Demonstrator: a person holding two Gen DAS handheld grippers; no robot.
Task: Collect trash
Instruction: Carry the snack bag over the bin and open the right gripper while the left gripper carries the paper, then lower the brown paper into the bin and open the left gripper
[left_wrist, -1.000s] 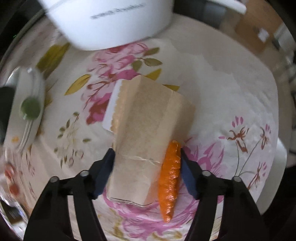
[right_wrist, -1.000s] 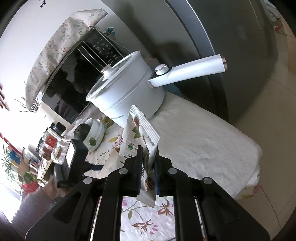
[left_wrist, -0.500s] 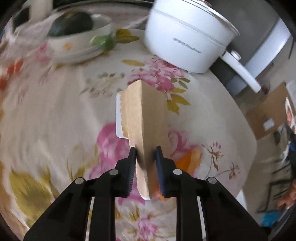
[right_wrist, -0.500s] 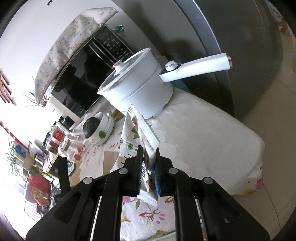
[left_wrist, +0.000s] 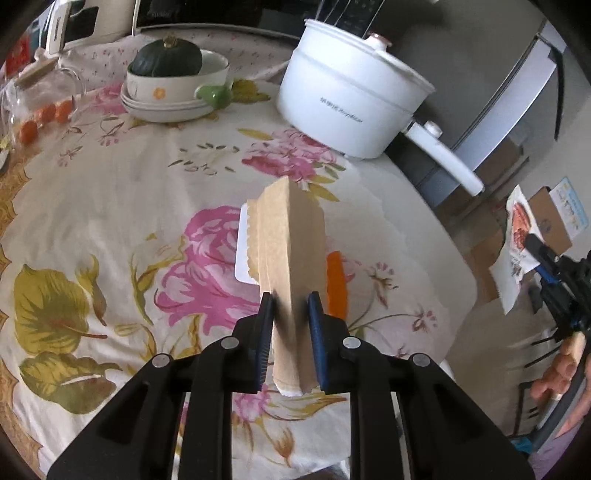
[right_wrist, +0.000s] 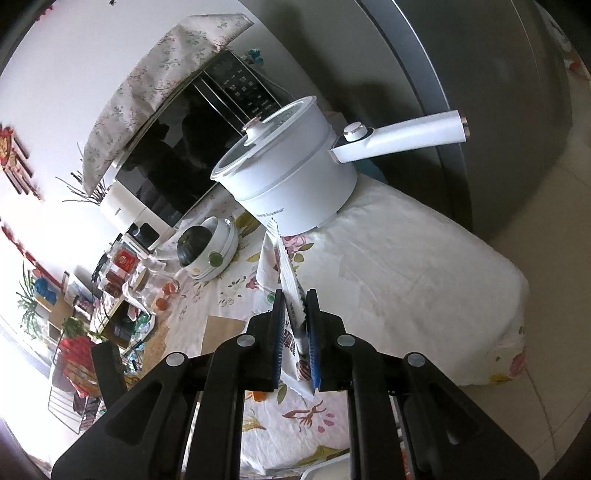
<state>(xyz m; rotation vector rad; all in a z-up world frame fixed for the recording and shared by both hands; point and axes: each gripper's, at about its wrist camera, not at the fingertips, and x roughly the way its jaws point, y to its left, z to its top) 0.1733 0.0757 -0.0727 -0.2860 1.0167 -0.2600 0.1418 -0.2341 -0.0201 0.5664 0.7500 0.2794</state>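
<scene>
My left gripper (left_wrist: 290, 306) is shut on a brown paper bag (left_wrist: 290, 243) and holds it upright above the floral tablecloth (left_wrist: 110, 192). An orange carrot-like piece (left_wrist: 337, 280) lies on the cloth just right of the bag. My right gripper (right_wrist: 295, 314) is shut on a white printed snack wrapper (right_wrist: 286, 273), held off the table's right side. The right gripper with its wrapper (left_wrist: 515, 243) also shows at the right edge of the left wrist view. The paper bag (right_wrist: 221, 332) shows at lower left in the right wrist view.
A white electric pot (left_wrist: 347, 107) with a long handle stands at the back right. Stacked bowls holding a dark green squash (left_wrist: 168, 61) stand at the back left. A glass jar (left_wrist: 40, 96) is at far left. A grey fridge (right_wrist: 498, 110) stands behind the table.
The left gripper closed on the paper bag and lifted it off the cloth, leaving the orange piece. The right gripper, still holding the wrapper, drifted slightly back from the table.
</scene>
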